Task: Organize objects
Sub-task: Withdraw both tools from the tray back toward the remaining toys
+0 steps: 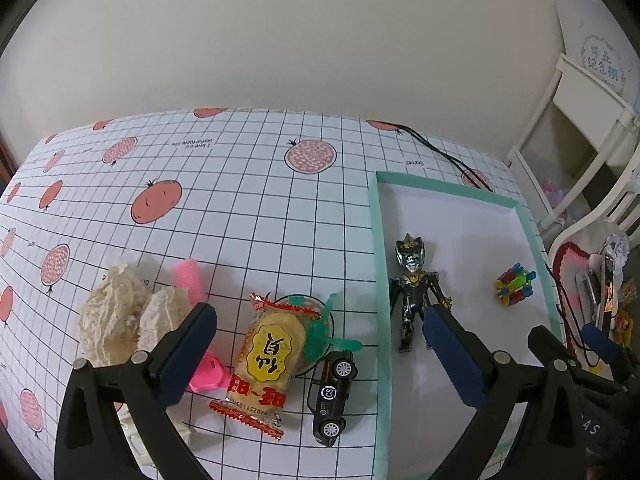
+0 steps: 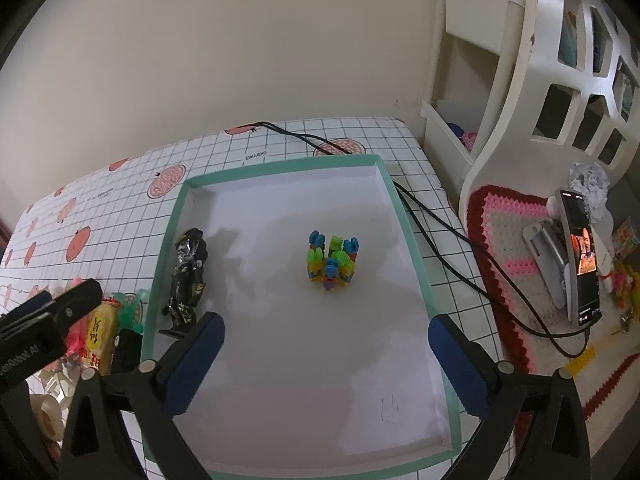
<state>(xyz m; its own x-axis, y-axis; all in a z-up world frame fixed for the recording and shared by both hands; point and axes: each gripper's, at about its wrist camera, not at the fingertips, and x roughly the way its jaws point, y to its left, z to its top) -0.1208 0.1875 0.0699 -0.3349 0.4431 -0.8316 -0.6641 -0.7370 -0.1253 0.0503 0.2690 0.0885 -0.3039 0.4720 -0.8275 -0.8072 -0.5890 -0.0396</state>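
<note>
A shallow white tray with a mint-green rim [image 1: 378,264] [image 2: 168,232] lies on the table's right side. Inside it lie a black and silver action figure [image 1: 414,292] [image 2: 188,276] by the left wall and a cluster of colourful plastic blocks [image 1: 515,285] [image 2: 332,260] near the middle. Left of the tray sit a yellow snack packet [image 1: 266,360], a black toy car [image 1: 334,394], a green plastic toy [image 1: 320,328], pink items [image 1: 191,278] and beige lace fabric [image 1: 120,316]. My left gripper [image 1: 320,344] hangs open over the packet and car. Above the tray's near half, my right gripper [image 2: 326,344] is open and empty.
The tablecloth [image 1: 248,200] has a black grid with red fruit prints. Black cables [image 2: 440,232] run off the table's right edge to a phone on a stand [image 2: 582,256]. White furniture [image 2: 520,80] and a crocheted mat [image 2: 508,216] lie to the right. Tape rolls [image 2: 44,412] sit at the near left.
</note>
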